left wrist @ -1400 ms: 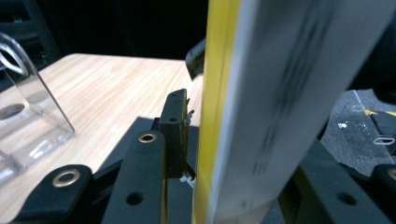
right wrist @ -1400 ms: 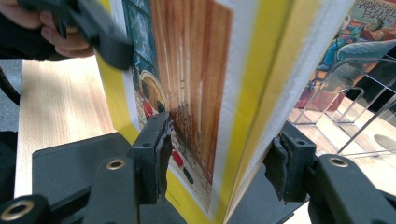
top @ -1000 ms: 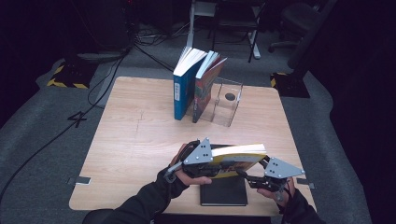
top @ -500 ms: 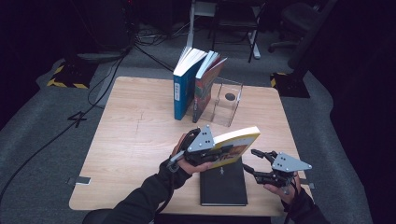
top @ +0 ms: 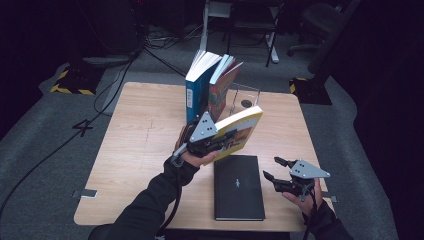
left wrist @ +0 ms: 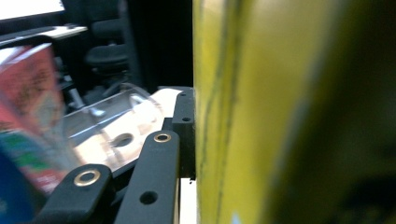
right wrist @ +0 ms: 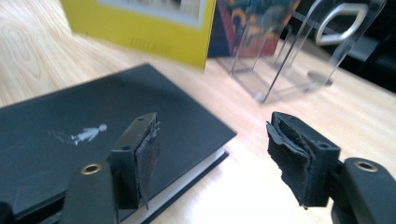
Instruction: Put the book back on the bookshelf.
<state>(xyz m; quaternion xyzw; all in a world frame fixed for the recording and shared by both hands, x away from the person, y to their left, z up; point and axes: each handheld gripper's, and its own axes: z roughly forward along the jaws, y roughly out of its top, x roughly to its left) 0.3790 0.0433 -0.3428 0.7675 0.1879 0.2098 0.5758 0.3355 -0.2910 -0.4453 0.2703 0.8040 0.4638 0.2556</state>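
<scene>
My left gripper (top: 218,141) is clamped on the yellow book (top: 239,131), holding it tilted above the tabletop (top: 140,140), just short of the standing books (top: 210,87). My right gripper (top: 273,169) is empty, its jaws just widened; the black book (top: 238,187) lies flat beside it.

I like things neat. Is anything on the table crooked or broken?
The blue book and red book lean with their pages fanned open. The right gripper has frayed, ragged pads. The black book lies flat and looks fine.
</scene>
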